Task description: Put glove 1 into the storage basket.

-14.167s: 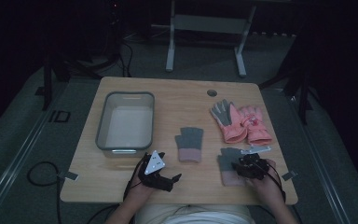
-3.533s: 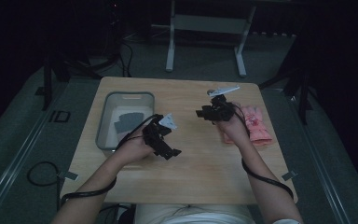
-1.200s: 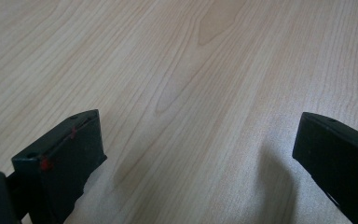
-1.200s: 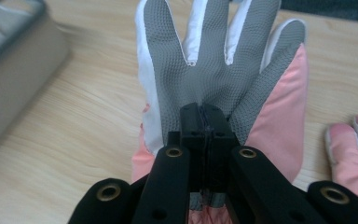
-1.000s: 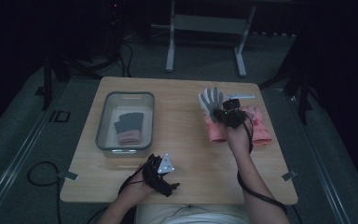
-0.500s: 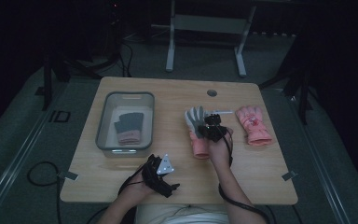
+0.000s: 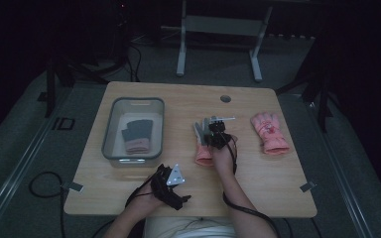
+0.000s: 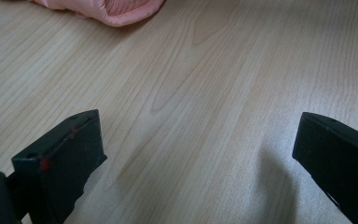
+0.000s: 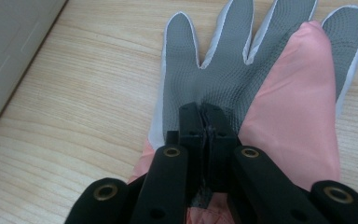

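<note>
My right tongs [image 9: 204,112] are shut, pinching the soft, light pink-and-grey padded glove [image 9: 261,88] at its palm fabric; its fingers flop toward twelve o'clock.

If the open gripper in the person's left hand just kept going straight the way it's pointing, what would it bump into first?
Probably the pink cuff of the glove that the right gripper holds. In the left gripper view, bare table lies between the left gripper and that cuff, which sits a little to the left of dead ahead, so it might just miss.
</note>
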Available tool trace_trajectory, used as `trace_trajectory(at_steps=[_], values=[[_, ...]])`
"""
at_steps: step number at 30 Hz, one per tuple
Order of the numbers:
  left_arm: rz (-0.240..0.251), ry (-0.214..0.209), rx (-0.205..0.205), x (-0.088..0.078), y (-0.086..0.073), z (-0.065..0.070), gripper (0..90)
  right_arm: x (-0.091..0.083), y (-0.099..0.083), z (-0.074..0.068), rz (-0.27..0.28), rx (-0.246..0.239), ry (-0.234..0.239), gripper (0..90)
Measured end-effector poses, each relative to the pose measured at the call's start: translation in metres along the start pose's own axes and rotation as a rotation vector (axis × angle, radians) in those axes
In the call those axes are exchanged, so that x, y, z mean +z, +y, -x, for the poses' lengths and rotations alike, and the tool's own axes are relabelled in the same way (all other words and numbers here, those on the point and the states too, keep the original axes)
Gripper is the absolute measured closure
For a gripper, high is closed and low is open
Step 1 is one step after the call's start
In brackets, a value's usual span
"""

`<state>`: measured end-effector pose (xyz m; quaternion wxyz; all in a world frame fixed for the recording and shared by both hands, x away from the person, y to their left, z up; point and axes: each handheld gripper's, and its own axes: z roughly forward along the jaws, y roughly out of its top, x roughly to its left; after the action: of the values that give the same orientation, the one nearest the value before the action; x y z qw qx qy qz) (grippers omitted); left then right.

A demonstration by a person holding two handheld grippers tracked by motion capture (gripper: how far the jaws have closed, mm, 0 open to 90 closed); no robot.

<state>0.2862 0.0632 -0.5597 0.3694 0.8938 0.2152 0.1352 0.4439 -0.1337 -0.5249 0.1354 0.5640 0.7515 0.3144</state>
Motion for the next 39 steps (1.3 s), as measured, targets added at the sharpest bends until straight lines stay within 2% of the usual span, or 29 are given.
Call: trace_trajectory(at_steps=[4, 7, 10, 12, 15, 18, 20, 22, 23, 26, 30, 32, 33, 34, 36, 39], values=[[0.001, -0.002, -0.002, 0.0, 0.0, 0.0, 1.5, -0.001, -0.001, 0.004, -0.001, -0.008, -0.007, 86.8], [-0.009, 0.002, 0.004, 0.001, 0.0, 0.0, 1.5, 0.0, -0.001, 0.006, 0.004, 0.002, 0.007, 82.3], [-0.005, -0.001, 0.002, 0.001, 0.0, 0.0, 1.5, -0.008, 0.0, 0.006, 0.019, -0.004, 0.031, 76.9], [0.004, -0.003, -0.006, 0.001, -0.001, 0.0, 1.5, -0.017, 0.002, 0.009, 0.049, -0.025, 0.041, 73.2], [-0.001, -0.002, -0.004, 0.001, -0.001, 0.0, 1.5, -0.039, 0.006, 0.024, 0.103, -0.051, 0.079, 70.7], [-0.005, 0.001, 0.0, 0.002, -0.001, 0.001, 1.5, -0.063, 0.012, 0.046, 0.149, -0.073, 0.078, 69.6], [-0.005, 0.0, 0.0, 0.002, -0.001, 0.001, 1.5, -0.08, 0.017, 0.067, 0.187, -0.078, 0.067, 69.3], [-0.004, -0.001, -0.002, 0.002, -0.001, 0.001, 1.5, -0.092, 0.021, 0.085, 0.204, -0.095, 0.008, 69.0], [-0.002, 0.001, -0.006, 0.002, -0.001, 0.001, 1.5, -0.095, 0.023, 0.093, 0.205, -0.097, 0.0, 68.7], [-0.005, 0.005, -0.001, 0.002, -0.001, 0.002, 1.5, -0.101, 0.026, 0.124, 0.199, -0.103, -0.077, 67.6], [-0.002, 0.003, -0.01, 0.003, -0.002, 0.002, 1.5, -0.096, 0.024, 0.165, 0.168, -0.141, -0.156, 60.4], [-0.004, 0.006, -0.008, 0.003, -0.003, 0.002, 1.5, -0.089, 0.019, 0.18, 0.135, -0.203, -0.215, 59.6], [-0.007, 0.004, -0.006, 0.003, -0.003, 0.002, 1.5, -0.086, 0.017, 0.188, 0.114, -0.215, -0.24, 59.5], [-0.006, 0.004, -0.006, 0.003, -0.003, 0.002, 1.5, -0.083, 0.014, 0.195, 0.098, -0.209, -0.254, 59.6], [-0.005, 0.005, -0.008, 0.003, -0.003, 0.002, 1.5, -0.078, 0.009, 0.207, 0.076, -0.198, -0.251, 58.7], [-0.002, 0.009, -0.016, 0.003, -0.003, 0.002, 1.5, -0.069, 0.004, 0.216, 0.053, -0.198, -0.268, 58.5]])
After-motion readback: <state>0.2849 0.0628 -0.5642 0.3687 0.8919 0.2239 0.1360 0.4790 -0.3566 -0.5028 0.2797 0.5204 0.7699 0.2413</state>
